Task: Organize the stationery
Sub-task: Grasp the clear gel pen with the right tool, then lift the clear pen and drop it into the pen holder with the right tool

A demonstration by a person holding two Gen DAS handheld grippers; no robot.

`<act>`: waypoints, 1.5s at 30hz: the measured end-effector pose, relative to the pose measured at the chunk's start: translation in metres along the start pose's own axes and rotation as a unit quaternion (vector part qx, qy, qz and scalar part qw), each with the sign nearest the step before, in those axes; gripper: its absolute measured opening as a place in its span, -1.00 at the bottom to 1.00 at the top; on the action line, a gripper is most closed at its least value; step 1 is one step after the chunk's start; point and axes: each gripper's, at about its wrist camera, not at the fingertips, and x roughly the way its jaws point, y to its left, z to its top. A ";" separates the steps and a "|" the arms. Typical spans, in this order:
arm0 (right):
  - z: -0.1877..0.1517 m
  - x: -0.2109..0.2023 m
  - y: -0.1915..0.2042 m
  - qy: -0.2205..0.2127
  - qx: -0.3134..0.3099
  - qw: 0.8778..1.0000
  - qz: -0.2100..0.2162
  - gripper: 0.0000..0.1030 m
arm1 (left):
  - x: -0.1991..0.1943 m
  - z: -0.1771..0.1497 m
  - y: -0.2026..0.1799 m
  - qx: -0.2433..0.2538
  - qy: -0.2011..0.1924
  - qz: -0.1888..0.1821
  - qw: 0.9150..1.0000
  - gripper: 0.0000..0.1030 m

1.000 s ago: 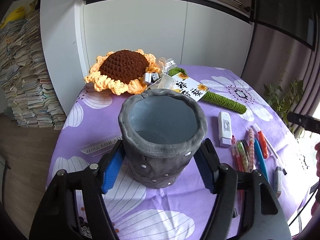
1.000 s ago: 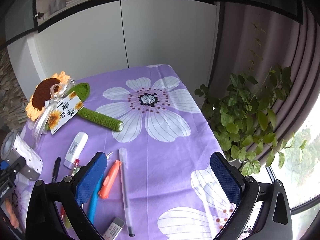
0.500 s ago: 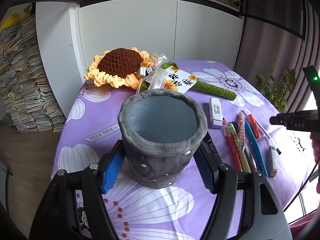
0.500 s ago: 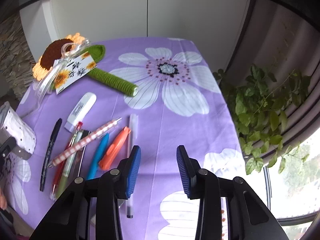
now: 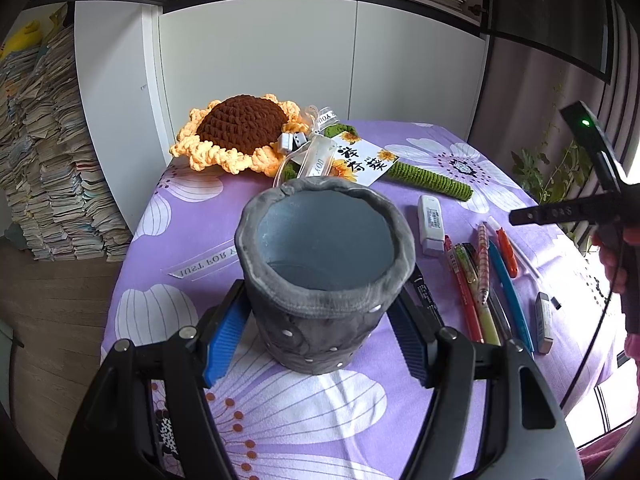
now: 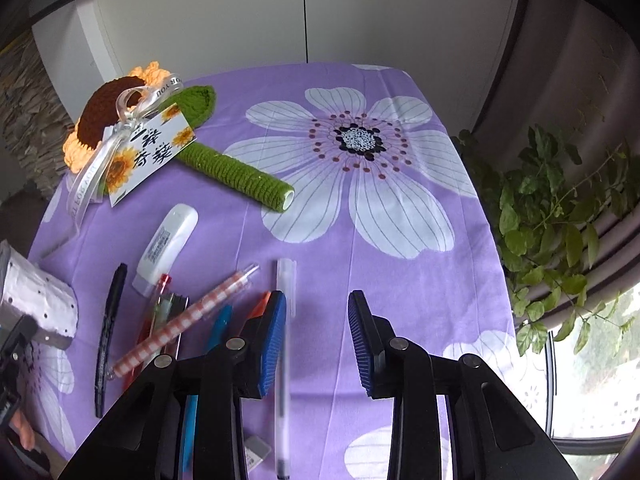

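A grey felt pen holder (image 5: 324, 280) stands upright on the purple flowered tablecloth (image 5: 192, 192), and my left gripper (image 5: 320, 316) is shut on its lower sides. To its right lie a black marker (image 5: 426, 298), a red pen (image 5: 460, 276), a checked pen (image 5: 483, 256), a blue pen (image 5: 508, 284), an orange pen (image 5: 506, 246), a white tube (image 5: 431, 220) and an eraser (image 5: 544, 322). My right gripper (image 6: 316, 304) hovers low over these pens, its jaws partly apart and empty. A clear pen (image 6: 285, 276) lies just inside its left finger (image 6: 274, 332).
A crochet sunflower (image 5: 240, 132) with a green stem (image 6: 240, 176) and a gift card (image 6: 152, 152) lies at the table's far left. A leafy plant (image 6: 560, 220) stands past the right table edge. Book stacks (image 5: 48, 160) rise on the floor to the left.
The right gripper's jaws narrowed from wide apart to a small gap. It tipped down and came closer to the pens. The left gripper kept its hold on the pen holder.
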 end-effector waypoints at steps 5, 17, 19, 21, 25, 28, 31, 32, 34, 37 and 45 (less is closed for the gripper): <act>0.016 0.023 0.006 0.032 -0.005 0.999 -0.002 -0.37 | -0.001 -0.001 0.002 -0.001 0.001 -0.002 1.000 0.32; 0.023 0.042 0.015 0.057 -0.034 0.998 0.005 -0.50 | 0.000 -0.001 0.002 -0.003 -0.001 -0.006 1.000 0.32; 0.024 0.041 0.017 0.058 -0.037 0.997 0.018 -0.74 | 0.000 -0.001 0.002 -0.003 -0.001 -0.007 1.000 0.32; 0.024 0.032 0.017 0.045 -0.034 0.998 0.017 -0.75 | 0.000 -0.001 0.002 -0.004 -0.001 -0.007 1.000 0.32; 0.024 -0.002 0.015 0.003 -0.028 0.999 0.032 -0.75 | 0.000 -0.001 0.001 -0.004 -0.001 -0.008 1.000 0.32; 0.022 -0.035 0.019 -0.035 -0.030 0.998 0.045 -0.75 | -0.001 -0.002 0.000 -0.003 -0.002 -0.007 1.000 0.32; 0.018 -0.072 0.026 -0.083 -0.036 0.994 0.066 -0.75 | -0.001 -0.003 0.001 -0.007 -0.003 -0.008 1.000 0.32; 0.016 -0.086 0.031 -0.102 -0.040 0.991 0.077 -0.75 | -0.001 -0.002 0.001 -0.007 -0.002 -0.008 1.000 0.32; 0.014 -0.109 0.042 -0.138 -0.052 0.984 0.101 -0.75 | 0.000 -0.002 0.000 -0.008 -0.002 -0.008 1.000 0.32; 0.012 -0.133 0.065 -0.181 -0.074 0.972 0.130 -0.74 | -0.001 -0.003 -0.001 -0.010 -0.002 -0.008 1.000 0.32; 0.033 -0.146 0.140 -0.248 -0.102 0.933 0.240 -0.74 | -0.002 -0.004 0.000 -0.013 -0.003 -0.012 1.000 0.32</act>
